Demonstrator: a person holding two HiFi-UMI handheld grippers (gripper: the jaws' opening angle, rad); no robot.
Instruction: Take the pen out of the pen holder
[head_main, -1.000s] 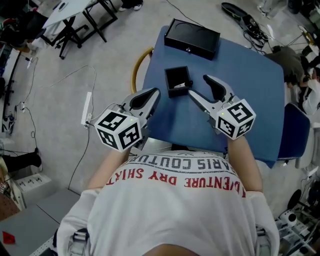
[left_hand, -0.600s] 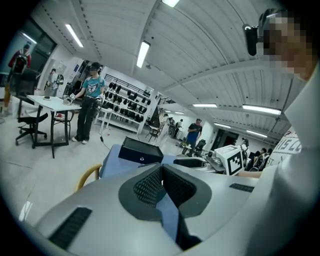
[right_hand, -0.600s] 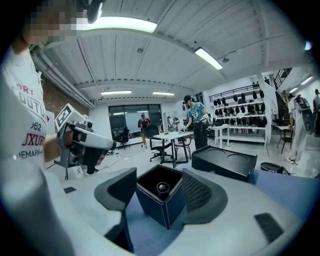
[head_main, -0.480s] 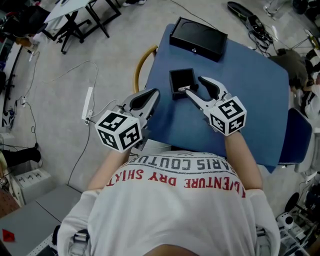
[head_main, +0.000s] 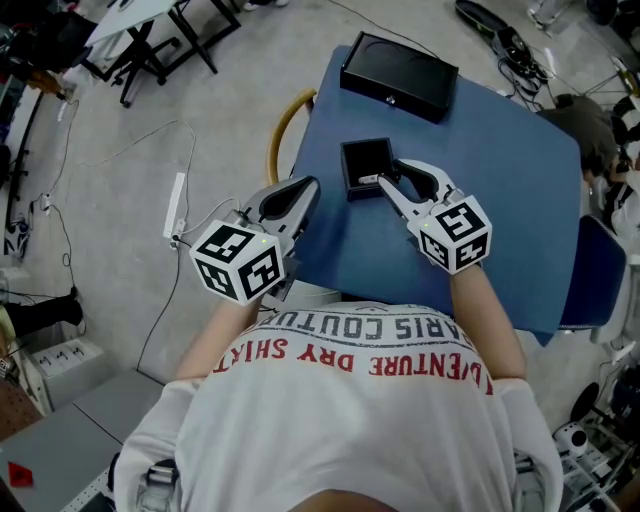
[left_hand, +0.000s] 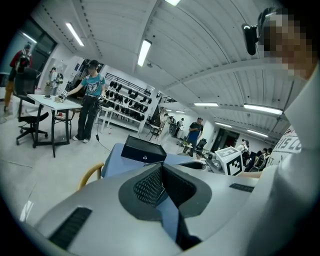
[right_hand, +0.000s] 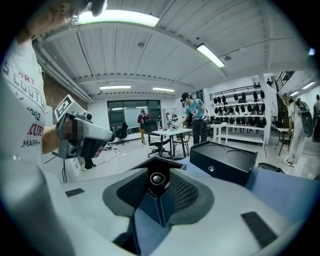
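A small black square pen holder (head_main: 365, 160) stands on the blue table (head_main: 500, 190). The pen (head_main: 368, 179) leans out of it, its light end toward me. My right gripper (head_main: 388, 174) reaches the holder's near right corner. In the right gripper view the pen's round end (right_hand: 157, 178) sits between the right gripper's (right_hand: 159, 182) pads; the jaws are closing on it, with a sliver of gap still showing. My left gripper (head_main: 303, 192) hovers shut and empty at the table's left edge, apart from the holder; in its own view the left gripper (left_hand: 161, 172) has its pads together.
A flat black case (head_main: 398, 77) lies at the table's far edge, also seen as a black case (right_hand: 225, 160) ahead of the right jaws. A yellowish chair back (head_main: 280, 130) curves off the table's left side. Cables trail on the floor; people stand at distant tables.
My right gripper has moved forward and down to the holder, and its jaws have narrowed from wide open to around the pen. The left gripper has hardly moved.
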